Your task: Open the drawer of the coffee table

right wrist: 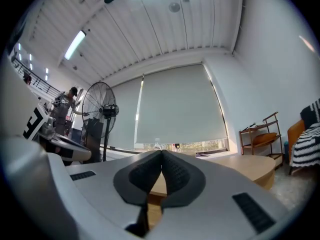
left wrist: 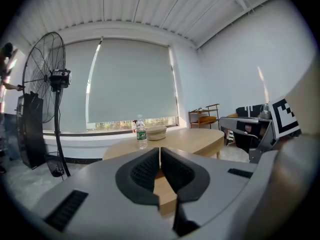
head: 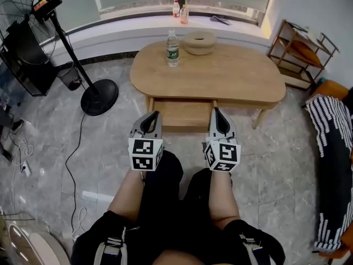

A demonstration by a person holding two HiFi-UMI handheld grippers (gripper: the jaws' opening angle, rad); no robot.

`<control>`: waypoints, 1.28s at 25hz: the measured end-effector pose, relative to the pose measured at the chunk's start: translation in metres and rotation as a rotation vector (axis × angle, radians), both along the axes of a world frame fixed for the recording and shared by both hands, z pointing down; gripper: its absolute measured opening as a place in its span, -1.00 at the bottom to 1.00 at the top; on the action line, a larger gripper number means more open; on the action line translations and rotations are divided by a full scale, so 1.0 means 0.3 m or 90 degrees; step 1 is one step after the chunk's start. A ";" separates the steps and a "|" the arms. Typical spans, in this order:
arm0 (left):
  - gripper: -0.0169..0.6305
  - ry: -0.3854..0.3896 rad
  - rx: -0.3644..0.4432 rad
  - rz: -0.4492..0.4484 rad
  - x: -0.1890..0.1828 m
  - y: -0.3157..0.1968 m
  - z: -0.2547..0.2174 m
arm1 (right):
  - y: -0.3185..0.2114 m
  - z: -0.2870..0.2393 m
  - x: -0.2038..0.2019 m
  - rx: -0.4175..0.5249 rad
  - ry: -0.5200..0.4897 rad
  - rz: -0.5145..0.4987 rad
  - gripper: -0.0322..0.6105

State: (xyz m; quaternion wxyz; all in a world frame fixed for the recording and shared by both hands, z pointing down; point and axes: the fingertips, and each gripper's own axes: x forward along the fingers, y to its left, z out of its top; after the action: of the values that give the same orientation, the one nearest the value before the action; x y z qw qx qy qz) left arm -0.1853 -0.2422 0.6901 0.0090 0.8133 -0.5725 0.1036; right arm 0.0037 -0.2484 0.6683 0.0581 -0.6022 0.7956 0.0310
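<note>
Legs [head: 129,195] fill my lower view. Above them the left gripper [head: 156,114] and right gripper [head: 215,110] are both clenched on nothing. Between their tips the drawer [head: 185,114] juts from under the tabletop [head: 237,73], its front corners hidden behind them. A bottle [head: 172,48] and a bowl [head: 199,42] stand at the far edge, and a fan base [head: 100,96] sits on the floor to the left.

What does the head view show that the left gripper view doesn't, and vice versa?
Head view only: the drawer, which looks pulled out under the tabletop, the person's legs, the fan's base, and the left gripper and right gripper seen whole from above.
Left gripper view only: the ceiling, and a close look at the left gripper's jaws, closed together with nothing between them.
Both: the coffee table, the water bottle and round beige bowl on it, the fan and the wooden shelf.
</note>
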 end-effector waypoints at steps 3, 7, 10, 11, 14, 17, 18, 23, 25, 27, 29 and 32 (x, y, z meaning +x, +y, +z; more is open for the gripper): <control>-0.86 -0.005 -0.003 0.005 -0.008 -0.083 0.016 | -0.089 0.015 -0.013 -0.003 -0.009 -0.005 -0.85; -0.87 0.002 -0.025 0.025 -0.012 -0.246 0.029 | -0.254 -0.009 -0.033 -0.007 -0.017 -0.011 -0.85; -0.88 0.026 -0.051 0.046 -0.004 -0.390 -0.073 | -0.389 -0.111 -0.048 -0.031 -0.019 -0.004 -0.85; -0.88 0.026 -0.057 0.052 0.002 -0.427 -0.138 | -0.418 -0.168 -0.054 -0.043 -0.017 -0.002 -0.85; -0.88 0.020 -0.059 0.081 0.036 -0.490 -0.420 | -0.460 -0.434 -0.063 -0.061 0.002 0.008 -0.85; -0.88 0.023 -0.047 0.108 0.072 -0.492 -0.806 | -0.449 -0.818 -0.064 -0.054 0.005 0.016 -0.85; -0.88 0.024 -0.040 0.114 0.083 -0.472 -0.947 | -0.428 -0.956 -0.060 -0.049 0.004 0.018 -0.85; -0.88 0.024 -0.011 0.117 0.135 -0.245 -1.586 | -0.206 -1.583 -0.017 -0.027 0.007 0.020 -0.85; -0.88 0.020 -0.009 0.117 0.158 -0.118 -1.769 | -0.094 -1.770 0.002 -0.018 0.002 0.019 -0.85; -0.88 0.023 -0.011 0.120 0.179 0.013 -1.891 | 0.020 -1.897 0.011 -0.013 -0.001 0.014 -0.85; -0.88 0.033 -0.011 0.123 0.187 0.124 -1.963 | 0.123 -1.974 0.004 -0.006 -0.003 0.003 -0.85; -0.88 0.030 0.001 0.111 0.169 0.230 -2.009 | 0.245 -2.025 -0.024 0.009 -0.009 -0.018 -0.85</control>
State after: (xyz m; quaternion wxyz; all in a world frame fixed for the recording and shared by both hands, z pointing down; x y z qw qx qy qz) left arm -0.1346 -0.1733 0.0876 0.0131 0.8623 -0.4992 0.0842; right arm -0.0037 -0.1750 0.0607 0.0686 -0.5905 0.8035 0.0314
